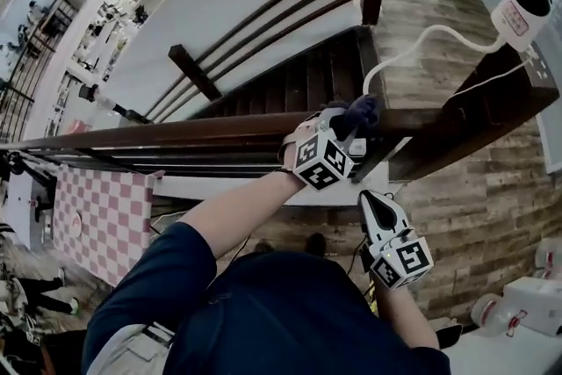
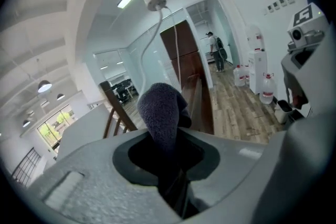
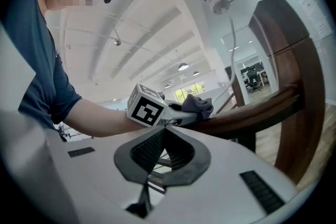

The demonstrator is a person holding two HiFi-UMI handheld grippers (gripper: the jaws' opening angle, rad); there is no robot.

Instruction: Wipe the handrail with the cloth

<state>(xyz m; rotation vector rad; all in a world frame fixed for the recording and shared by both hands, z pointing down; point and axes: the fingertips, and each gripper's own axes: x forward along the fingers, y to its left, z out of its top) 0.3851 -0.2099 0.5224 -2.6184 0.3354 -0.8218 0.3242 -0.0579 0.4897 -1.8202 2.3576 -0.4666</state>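
Observation:
A dark wooden handrail (image 1: 176, 134) runs across the head view and ends at a thick post (image 1: 492, 97). My left gripper (image 1: 345, 127) rests on top of the rail, shut on a dark blue-grey cloth (image 1: 362, 111) that bunches out past its jaws. In the left gripper view the cloth (image 2: 161, 110) sticks up between the jaws, with the handrail (image 2: 202, 102) running away beyond it. My right gripper (image 1: 372, 205) hangs below the rail, shut and holding nothing. The right gripper view shows the left gripper (image 3: 191, 114) and the cloth (image 3: 199, 105) on the handrail (image 3: 252, 112).
A white camera (image 1: 522, 9) on a bent white cable stands on the post. Stairs (image 1: 307, 83) descend beyond the rail. A red checked cloth (image 1: 97, 215) lies below at left. Water bottles (image 2: 266, 89) and a distant person (image 2: 215, 52) stand on the wood floor.

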